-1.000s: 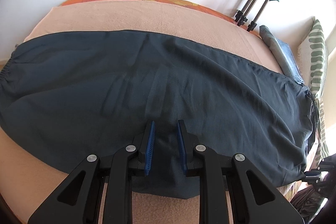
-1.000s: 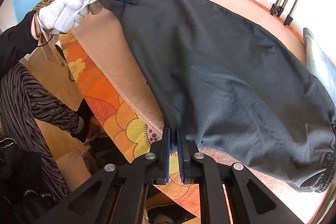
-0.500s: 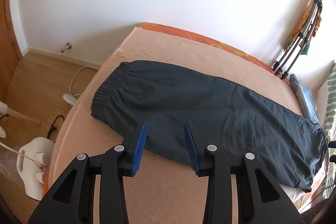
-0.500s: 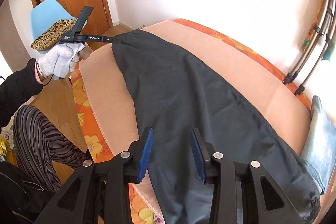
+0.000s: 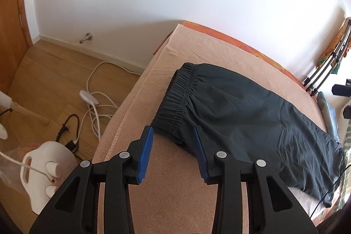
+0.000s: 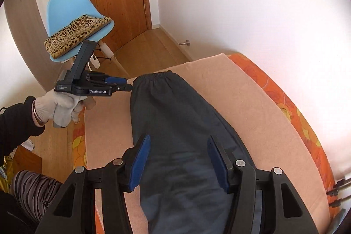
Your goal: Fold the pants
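Dark pants lie flat and lengthwise on a peach blanket over the bed, elastic waistband toward the foot end. My left gripper stands open just above the near waistband corner, and its pads press on nothing. In the right wrist view the pants run away from me to the waistband. My right gripper hovers over the legs with its jaws opening and nothing gripped. A gloved hand holds the left gripper beside that waistband corner.
Orange flowered sheet shows at the bed's edges. On the wooden floor lie white cables and a white appliance. A blue chair with a leopard cushion stands by the door. A folded rack and blue cloth sit at the head end.
Both grippers opened wider and came away from the pants' near edge. The left one swung toward the waistband end. The right one lifted and now looks along the legs.
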`<action>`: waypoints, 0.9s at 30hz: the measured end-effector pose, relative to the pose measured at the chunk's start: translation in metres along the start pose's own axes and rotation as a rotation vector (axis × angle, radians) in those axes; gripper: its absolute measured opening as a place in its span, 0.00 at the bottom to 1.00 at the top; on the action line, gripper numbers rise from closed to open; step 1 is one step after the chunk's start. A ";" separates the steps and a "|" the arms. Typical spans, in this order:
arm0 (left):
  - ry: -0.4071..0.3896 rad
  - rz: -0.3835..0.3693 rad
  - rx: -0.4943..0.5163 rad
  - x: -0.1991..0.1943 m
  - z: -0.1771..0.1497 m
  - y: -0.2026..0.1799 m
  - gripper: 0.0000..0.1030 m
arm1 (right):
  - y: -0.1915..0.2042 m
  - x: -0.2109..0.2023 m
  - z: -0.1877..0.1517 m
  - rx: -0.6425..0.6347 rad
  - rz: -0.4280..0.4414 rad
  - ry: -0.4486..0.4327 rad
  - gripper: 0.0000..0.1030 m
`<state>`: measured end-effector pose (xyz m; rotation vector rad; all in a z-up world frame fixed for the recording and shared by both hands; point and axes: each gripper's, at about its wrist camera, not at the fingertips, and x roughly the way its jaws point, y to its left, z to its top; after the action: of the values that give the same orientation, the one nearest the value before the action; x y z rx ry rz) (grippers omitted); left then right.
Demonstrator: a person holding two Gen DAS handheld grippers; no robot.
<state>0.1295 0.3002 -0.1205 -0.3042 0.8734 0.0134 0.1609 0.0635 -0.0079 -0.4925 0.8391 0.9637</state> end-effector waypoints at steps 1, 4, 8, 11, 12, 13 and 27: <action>0.003 -0.011 -0.004 0.004 0.000 0.002 0.35 | -0.003 0.014 0.014 0.004 0.005 0.003 0.55; -0.001 -0.037 -0.035 0.008 0.001 0.007 0.35 | -0.012 0.060 0.051 0.021 0.023 0.014 0.55; -0.033 -0.030 -0.021 0.007 0.001 0.007 0.35 | -0.014 0.117 0.085 0.016 0.074 0.037 0.44; -0.029 -0.006 0.011 0.008 0.000 0.003 0.35 | -0.006 0.165 0.103 -0.010 0.098 0.092 0.46; -0.029 0.003 0.030 0.009 0.000 0.001 0.35 | -0.005 0.179 0.106 -0.011 0.095 0.110 0.49; -0.026 0.012 0.050 0.010 0.000 -0.001 0.35 | -0.005 0.190 0.109 -0.008 0.106 0.116 0.53; 0.043 -0.032 -0.003 0.024 -0.002 0.010 0.47 | -0.010 0.245 0.096 0.020 0.255 0.198 0.35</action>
<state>0.1422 0.3069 -0.1422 -0.3223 0.9113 -0.0220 0.2821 0.2509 -0.1470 -0.4758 1.1078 1.1511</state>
